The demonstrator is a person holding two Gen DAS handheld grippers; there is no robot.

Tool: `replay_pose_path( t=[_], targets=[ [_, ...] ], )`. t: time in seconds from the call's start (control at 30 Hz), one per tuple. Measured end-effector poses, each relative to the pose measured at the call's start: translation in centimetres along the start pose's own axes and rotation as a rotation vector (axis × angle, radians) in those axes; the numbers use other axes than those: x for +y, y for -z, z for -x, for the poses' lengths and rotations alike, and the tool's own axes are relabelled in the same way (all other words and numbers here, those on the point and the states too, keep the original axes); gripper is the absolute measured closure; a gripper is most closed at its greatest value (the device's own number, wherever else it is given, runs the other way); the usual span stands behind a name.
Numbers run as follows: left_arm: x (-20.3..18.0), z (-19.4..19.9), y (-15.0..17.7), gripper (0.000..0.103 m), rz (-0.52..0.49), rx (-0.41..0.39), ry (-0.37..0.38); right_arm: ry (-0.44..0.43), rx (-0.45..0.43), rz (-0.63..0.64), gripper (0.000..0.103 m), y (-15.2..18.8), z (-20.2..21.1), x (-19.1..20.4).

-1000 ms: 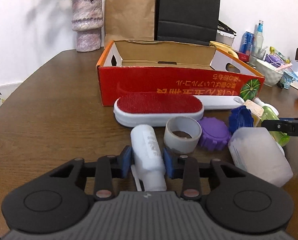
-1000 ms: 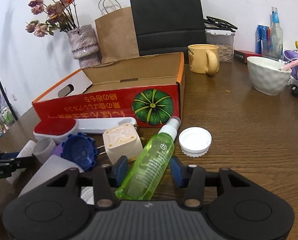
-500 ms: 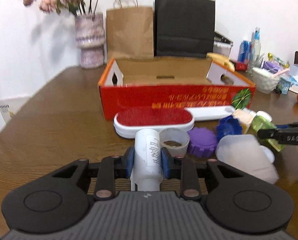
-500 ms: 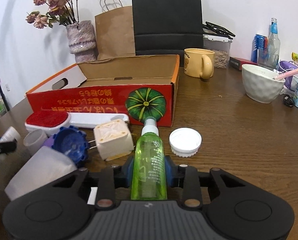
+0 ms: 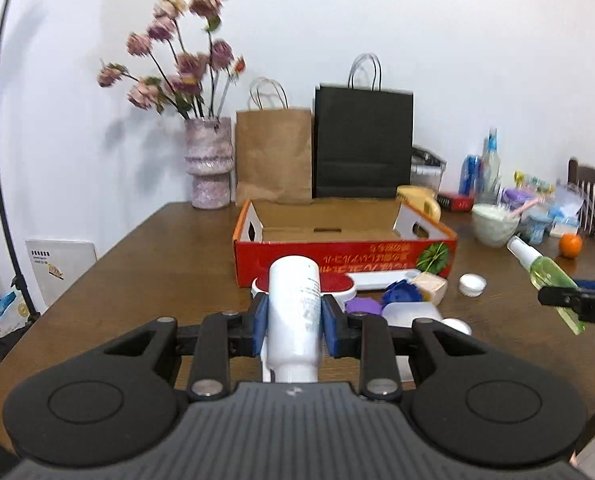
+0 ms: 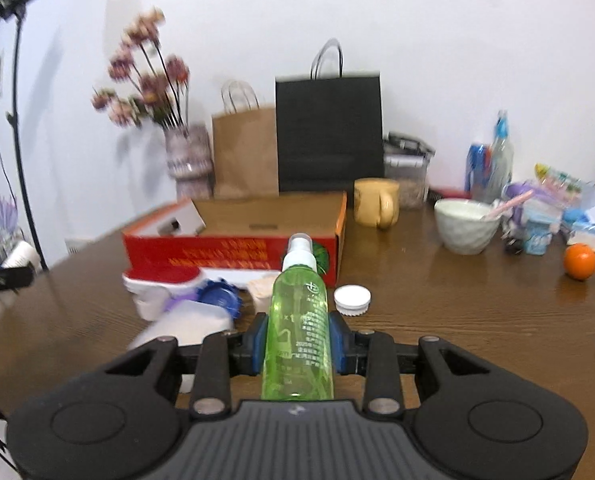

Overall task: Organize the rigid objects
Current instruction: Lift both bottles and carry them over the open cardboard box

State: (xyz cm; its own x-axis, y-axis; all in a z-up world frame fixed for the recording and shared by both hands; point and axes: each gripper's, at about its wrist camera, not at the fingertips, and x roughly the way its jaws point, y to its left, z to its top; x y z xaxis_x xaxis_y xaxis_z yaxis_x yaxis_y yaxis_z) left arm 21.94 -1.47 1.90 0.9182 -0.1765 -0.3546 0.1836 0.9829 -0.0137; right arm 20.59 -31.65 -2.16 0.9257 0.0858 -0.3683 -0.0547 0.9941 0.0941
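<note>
Both grippers are up off the wooden surface (image 5: pixel 145 264), each with one bottle. The left gripper (image 5: pixel 293 326) is clamped on a white bottle (image 5: pixel 294 308), its blue pads pressed to either side of the body, base pointing forward. The right gripper (image 6: pixel 297 344) is clenched round a green spray bottle (image 6: pixel 299 320), white nozzle pointing ahead toward the box; the left camera also catches that bottle (image 5: pixel 545 280) held in the air at the right edge. Straight ahead sits one open red cardboard box (image 5: pixel 337 256) with a pumpkin printed on its front, and nothing shows inside it. Just in front of the box a small heap is left on the surface: one red-faced lint brush (image 5: pixel 339 282) with a white handle, one blue toothed lid (image 6: pixel 219 300), one purple toothed lid (image 5: pixel 359 305), one cream cube-shaped block (image 5: pixel 429 286), one frosted white container (image 5: pixel 411 314) lying on its side, and one white screw cap (image 6: pixel 352 298) set a little apart to the right. Behind the box stand two paper bags, one brown (image 5: pixel 273 156) and one black (image 5: pixel 363 144), and beside them one mottled vase (image 5: pixel 208 162) of dried pink flowers. Off to the right I count one yellow mug (image 6: pixel 377 202), one pale bowl (image 6: pixel 467 226) with a pink handle sticking out of it, and one orange (image 6: pixel 580 261), with a jumble of packets and bottles behind, too blurred to count.
</note>
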Motion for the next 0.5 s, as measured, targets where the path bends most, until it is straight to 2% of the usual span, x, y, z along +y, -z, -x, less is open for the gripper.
replay_pose_path(
  t=[0.1,0.23,0.5],
  targets=[
    [0.1,3.2,0.3,0.075,0.017,-0.049,-0.015,-0.013,-0.071,-0.003,0.072,0.7,3.8,1.0],
    [0.2,6.0,0.5,0.075,0.024,-0.088,-0.017,-0.054,-0.097,-0.010,0.072,1.1,6.8,2.2],
    [-0.2,9.0,0.6,0.075,0.015,-0.136,0.016,-0.083,-0.120,0.029,0.072,1.7,9.0,4.5]
  ],
)
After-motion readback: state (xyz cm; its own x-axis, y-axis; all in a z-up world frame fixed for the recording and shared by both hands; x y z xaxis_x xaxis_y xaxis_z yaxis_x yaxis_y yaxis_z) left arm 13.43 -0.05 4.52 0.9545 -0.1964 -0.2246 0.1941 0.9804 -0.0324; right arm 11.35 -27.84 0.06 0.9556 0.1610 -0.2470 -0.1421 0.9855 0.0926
